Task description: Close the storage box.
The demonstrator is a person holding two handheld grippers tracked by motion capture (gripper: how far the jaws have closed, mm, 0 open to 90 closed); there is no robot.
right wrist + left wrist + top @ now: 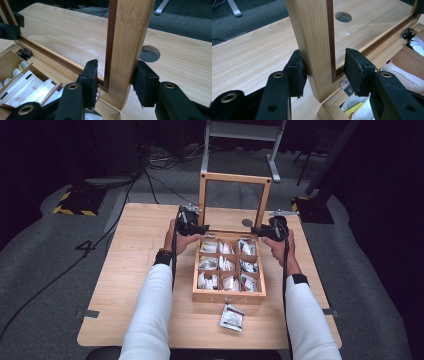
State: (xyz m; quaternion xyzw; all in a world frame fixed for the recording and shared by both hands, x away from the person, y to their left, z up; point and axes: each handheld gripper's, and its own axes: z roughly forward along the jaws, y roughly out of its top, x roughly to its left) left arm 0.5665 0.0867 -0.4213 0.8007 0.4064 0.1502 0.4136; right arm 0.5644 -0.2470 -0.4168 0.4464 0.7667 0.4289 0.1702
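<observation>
A wooden compartment box (pixel 229 296) holding tea sachets sits mid-table with its framed lid (pixel 234 178) standing upright. My left gripper (pixel 202 227) straddles the lid's left post (pixel 317 45) near the hinge. One pad (pixel 298 72) touches the wood while the other (pixel 355 71) stands apart, so the left gripper (pixel 324 67) is open. My right gripper (pixel 256 230) straddles the right post (pixel 127 45). There the outer pad (pixel 145 85) rests against the wood and the inner pad (pixel 90 77) leaves a small gap, so the right gripper (pixel 116 75) is open too.
A loose sachet (pixel 232 317) lies on the table (pixel 135 270) just in front of the box. A round hole (pixel 247 222) is cut in the tabletop behind the lid. A metal stand (pixel 240 135) and cables lie on the floor beyond.
</observation>
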